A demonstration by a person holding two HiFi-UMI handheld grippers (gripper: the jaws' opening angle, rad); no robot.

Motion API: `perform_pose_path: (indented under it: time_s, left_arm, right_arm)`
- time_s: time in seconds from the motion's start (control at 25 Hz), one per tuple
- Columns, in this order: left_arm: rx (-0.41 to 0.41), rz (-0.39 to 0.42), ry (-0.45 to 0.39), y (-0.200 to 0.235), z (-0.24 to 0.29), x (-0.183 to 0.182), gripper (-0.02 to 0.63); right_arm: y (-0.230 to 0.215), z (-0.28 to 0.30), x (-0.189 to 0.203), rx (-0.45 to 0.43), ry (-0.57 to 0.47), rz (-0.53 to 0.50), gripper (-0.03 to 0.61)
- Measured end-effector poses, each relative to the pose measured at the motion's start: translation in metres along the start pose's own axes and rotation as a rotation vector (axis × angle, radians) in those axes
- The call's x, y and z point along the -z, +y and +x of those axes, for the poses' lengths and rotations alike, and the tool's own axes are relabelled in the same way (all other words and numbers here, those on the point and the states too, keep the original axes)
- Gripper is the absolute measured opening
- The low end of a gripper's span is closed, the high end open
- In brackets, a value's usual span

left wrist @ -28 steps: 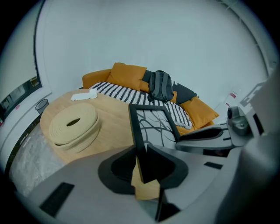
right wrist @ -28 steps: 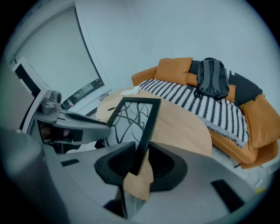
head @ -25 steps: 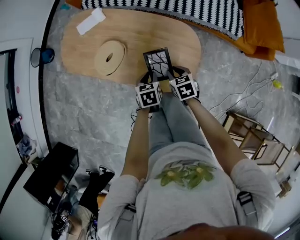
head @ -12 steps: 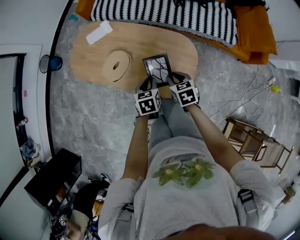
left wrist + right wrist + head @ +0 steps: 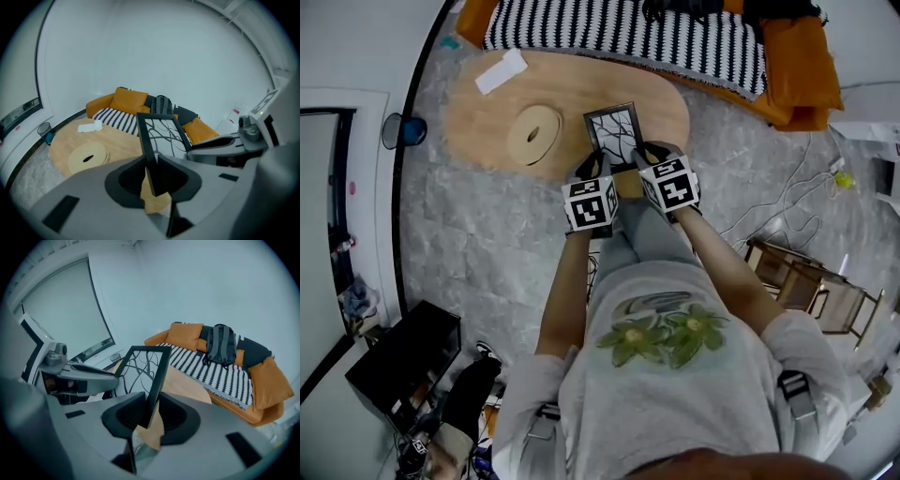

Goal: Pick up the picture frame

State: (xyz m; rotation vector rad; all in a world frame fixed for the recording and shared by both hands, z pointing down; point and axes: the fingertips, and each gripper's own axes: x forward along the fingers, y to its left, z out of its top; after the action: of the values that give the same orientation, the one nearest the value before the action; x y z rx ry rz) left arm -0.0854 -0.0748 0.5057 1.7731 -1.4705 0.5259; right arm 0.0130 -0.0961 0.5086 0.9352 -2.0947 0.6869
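Your head view shows the picture frame held over the near edge of the wooden surface, a claw at each lower corner. Only the gripper views show the grip itself: your left claw is clenched on the frame's left edge and your right claw on its right edge, both partly spread.

Picture frame lower corners behind left tool, right tool
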Motion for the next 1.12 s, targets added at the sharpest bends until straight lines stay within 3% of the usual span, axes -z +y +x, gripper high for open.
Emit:
perform_pose_path:
  time_s: [1.12]
  left_arm:
    - [0.002,0.038,-0.099,-0.030,-0.076,-0.041,0.098]
  right_arm:
    - [0.024,-0.081,-0.043,-0.036,-0.145,-0.030,0.097]
